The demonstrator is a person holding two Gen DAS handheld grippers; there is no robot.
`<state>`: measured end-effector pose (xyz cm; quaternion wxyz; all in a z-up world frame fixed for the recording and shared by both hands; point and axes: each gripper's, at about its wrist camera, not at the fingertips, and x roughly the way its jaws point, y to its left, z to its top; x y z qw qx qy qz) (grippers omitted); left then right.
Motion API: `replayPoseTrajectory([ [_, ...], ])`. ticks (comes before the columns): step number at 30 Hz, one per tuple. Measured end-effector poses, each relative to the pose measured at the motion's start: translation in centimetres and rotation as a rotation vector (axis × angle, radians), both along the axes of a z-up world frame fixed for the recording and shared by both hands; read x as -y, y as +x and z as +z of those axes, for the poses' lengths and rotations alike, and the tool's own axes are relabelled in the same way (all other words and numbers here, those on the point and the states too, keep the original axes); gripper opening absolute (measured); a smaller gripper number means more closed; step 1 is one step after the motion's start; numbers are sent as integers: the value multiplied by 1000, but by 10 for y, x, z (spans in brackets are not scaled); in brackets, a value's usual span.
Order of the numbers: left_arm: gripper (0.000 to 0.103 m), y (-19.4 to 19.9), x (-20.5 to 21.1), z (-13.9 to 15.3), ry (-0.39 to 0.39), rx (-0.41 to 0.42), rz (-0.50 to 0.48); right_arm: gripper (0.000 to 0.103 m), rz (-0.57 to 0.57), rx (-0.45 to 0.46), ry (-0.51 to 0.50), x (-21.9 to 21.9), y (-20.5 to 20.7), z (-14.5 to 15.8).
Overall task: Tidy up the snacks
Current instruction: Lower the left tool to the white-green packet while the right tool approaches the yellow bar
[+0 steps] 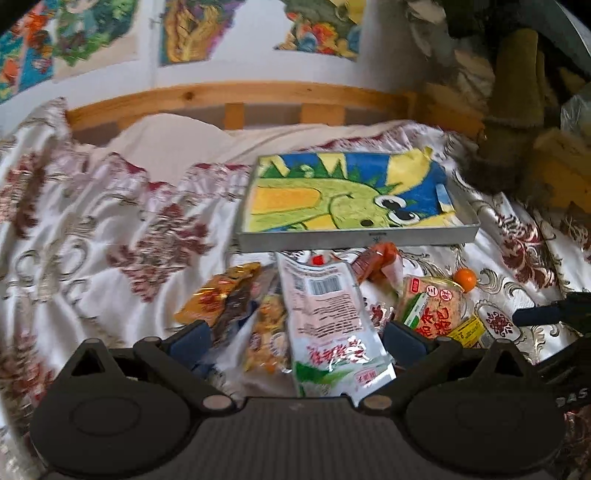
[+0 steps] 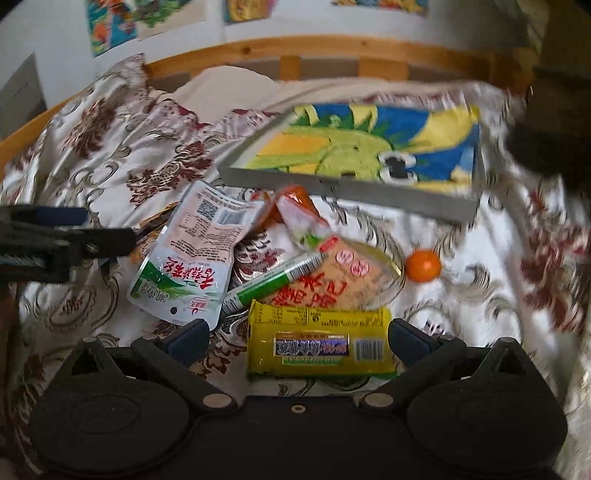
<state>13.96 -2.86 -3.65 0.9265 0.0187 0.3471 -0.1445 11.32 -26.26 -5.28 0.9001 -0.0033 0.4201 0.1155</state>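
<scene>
snacks (image 2: 258, 273) heaped on floral bedspread (image 1: 92, 229), tray (image 1: 354, 236) behind, left gripper (image 1: 295, 339) and right gripper (image 2: 297, 339) spread wide, empty

Floral bedspread (image 1: 110, 221) is covering the whole bed. Wooden headboard (image 1: 258, 98) is running along 12 o'clock, colourful posters (image 1: 192, 29) hanging on the white wall (image 1: 251, 55) above.

We see a bed covered by a cream bedspread (image 1: 92, 229) with a maroon floral and scroll pattern, rumpled into folds. A plain beige pillow (image 1: 173, 140) lies at its far end, against a pine headboard (image 1: 236, 96) with short upright slats. On the white wall (image 1: 258, 66) above hang several colourful cartoon posters (image 1: 192, 29). In the left wrist view we note, at upper right, a blurred heap of dark and olive objects (image 1: 517, 74) that we cannot identify.
</scene>
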Motion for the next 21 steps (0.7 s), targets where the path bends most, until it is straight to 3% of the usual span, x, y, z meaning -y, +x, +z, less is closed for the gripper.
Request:
replayPoseTrajectory([
  [6, 97, 27, 5, -23, -59, -30, -54, 102, -55, -60, 7, 6, 11, -13],
  [11, 95, 38, 7, -26, -90, -24, -98, 102, -89, -86, 11, 10, 16, -20],
  [15, 95, 47, 10, -29, -112, -69, -103, 102, -104, -95, 14, 11, 20, -25],
  [21, 83, 55, 2, -34, -164, -94, -106, 102, -110, -145, 57, 10, 28, -35],
])
